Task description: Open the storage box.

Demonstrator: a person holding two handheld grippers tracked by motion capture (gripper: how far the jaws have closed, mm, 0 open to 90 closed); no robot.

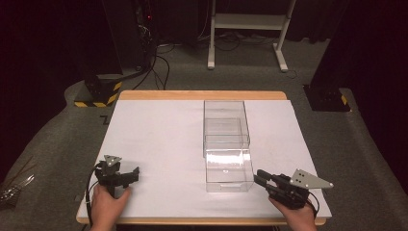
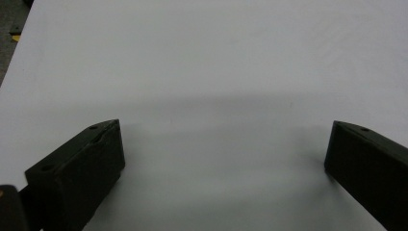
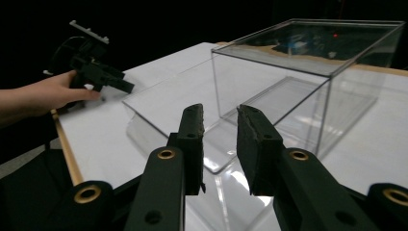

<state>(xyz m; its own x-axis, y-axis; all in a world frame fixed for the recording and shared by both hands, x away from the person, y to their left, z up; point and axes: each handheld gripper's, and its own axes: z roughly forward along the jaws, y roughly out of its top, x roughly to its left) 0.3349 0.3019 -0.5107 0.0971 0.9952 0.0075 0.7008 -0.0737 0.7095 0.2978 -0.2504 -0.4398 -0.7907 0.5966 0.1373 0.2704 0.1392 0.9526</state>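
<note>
- I have the clear box (image 1: 226,126) standing near the middle of the white table top (image 1: 154,144), with its clear drawer (image 1: 229,171) drawn out toward me and lying open at the near end.
- My right gripper (image 1: 260,177) sits just right of the drawer's near corner, jaws a narrow gap apart and nothing between them; in the right gripper view the pads (image 3: 193,130) point at the drawer's clear edge without touching it.
- My left gripper (image 1: 130,174) rests low over bare table at the near left, well apart from the box, jaws spread wide and empty.
- I judge the step in hand to be a release: the drawer is out and the right gripper is free of it.
- Next, I reckon, comes either a fresh grip on the drawer front or a push to slide it home; clear plastic hides its edges, so I would line the jaws up square before closing.
</note>
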